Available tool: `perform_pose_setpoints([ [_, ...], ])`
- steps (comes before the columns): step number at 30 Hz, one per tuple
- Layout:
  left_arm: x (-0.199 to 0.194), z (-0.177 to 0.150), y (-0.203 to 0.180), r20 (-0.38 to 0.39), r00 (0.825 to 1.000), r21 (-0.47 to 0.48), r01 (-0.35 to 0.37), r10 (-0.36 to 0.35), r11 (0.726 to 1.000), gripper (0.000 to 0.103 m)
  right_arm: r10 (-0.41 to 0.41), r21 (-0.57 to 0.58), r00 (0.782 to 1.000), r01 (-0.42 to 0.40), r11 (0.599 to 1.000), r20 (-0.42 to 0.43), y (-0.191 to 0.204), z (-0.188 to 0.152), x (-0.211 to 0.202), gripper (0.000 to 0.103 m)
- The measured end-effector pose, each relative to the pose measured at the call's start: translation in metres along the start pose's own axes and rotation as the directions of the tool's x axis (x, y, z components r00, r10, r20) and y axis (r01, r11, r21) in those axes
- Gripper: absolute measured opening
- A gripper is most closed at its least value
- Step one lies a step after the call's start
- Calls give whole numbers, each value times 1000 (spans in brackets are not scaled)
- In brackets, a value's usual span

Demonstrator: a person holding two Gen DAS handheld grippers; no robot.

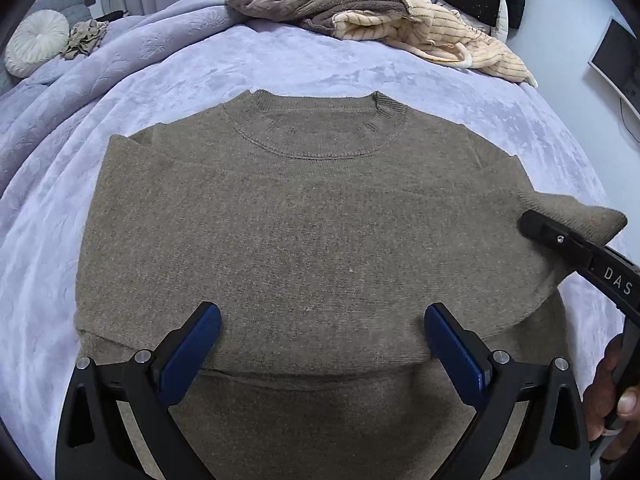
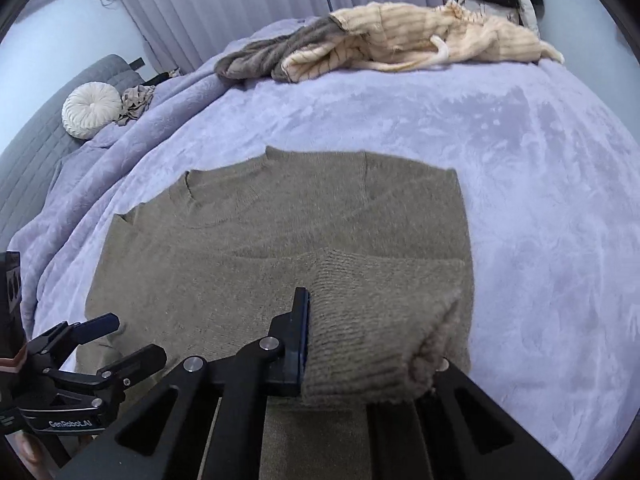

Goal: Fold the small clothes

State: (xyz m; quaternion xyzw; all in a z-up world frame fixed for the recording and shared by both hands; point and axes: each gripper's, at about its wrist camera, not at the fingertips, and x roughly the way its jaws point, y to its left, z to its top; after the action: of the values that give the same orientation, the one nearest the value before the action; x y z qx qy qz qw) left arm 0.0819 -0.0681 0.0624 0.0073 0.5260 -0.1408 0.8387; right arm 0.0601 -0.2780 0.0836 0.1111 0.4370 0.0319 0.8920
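Bed point(image 1: 360, 64): right tongs point(image 2: 372, 344) grip sweater point(image 1: 304, 216) sleeve point(image 2: 360, 320) at 3 o'clock; left tongs point(image 1: 322, 344) open. Fold sleeve toward 9 o'clock, flat.

Your right tool point(image 2: 340, 344) is clamped on the ribbed cuff point(image 2: 360, 344) of the brown sweater point(image 2: 224, 280), the sleeve drawn across the sweater's near right part. The sweater lies flat on the lavender blanket point(image 2: 520, 184) of the bed, neckline on its far side. Left of the sweater's near edge, your left tool point(image 2: 120, 340) shows with its fingers apart. Beyond the sweater, at the far bed edge, lies a cream striped garment point(image 2: 420, 36) with a grey one point(image 2: 260, 56). Far left of the sweater rests a round white cushion point(image 2: 92, 110).
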Motion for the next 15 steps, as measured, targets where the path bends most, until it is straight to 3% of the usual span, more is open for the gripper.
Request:
perform_pose_setpoints([
  [5, 9, -2, 13, -31, 1000, -38, -1, -1, 999, 102, -32, 4, 996, 33, 999, -88, -13, -12, 24, 8],
  [7, 10, -5, 16, -32, 999, -36, -1, 0, 999, 102, -25, 18, 997, 27, 999, -80, -20, -21, 21, 10],
  [11, 7, -7, 18, -30, 999, -20, -13, 13, 1000, 102, -58, 19, 995, 60, 998, -75, -27, -25, 7, 29],
  [15, -3, -6, 20, 0, 1000, -10, -18, 18, 1000, 102, -205, 74, 979, 204, 976, -4, -40, -24, -25, 57],
])
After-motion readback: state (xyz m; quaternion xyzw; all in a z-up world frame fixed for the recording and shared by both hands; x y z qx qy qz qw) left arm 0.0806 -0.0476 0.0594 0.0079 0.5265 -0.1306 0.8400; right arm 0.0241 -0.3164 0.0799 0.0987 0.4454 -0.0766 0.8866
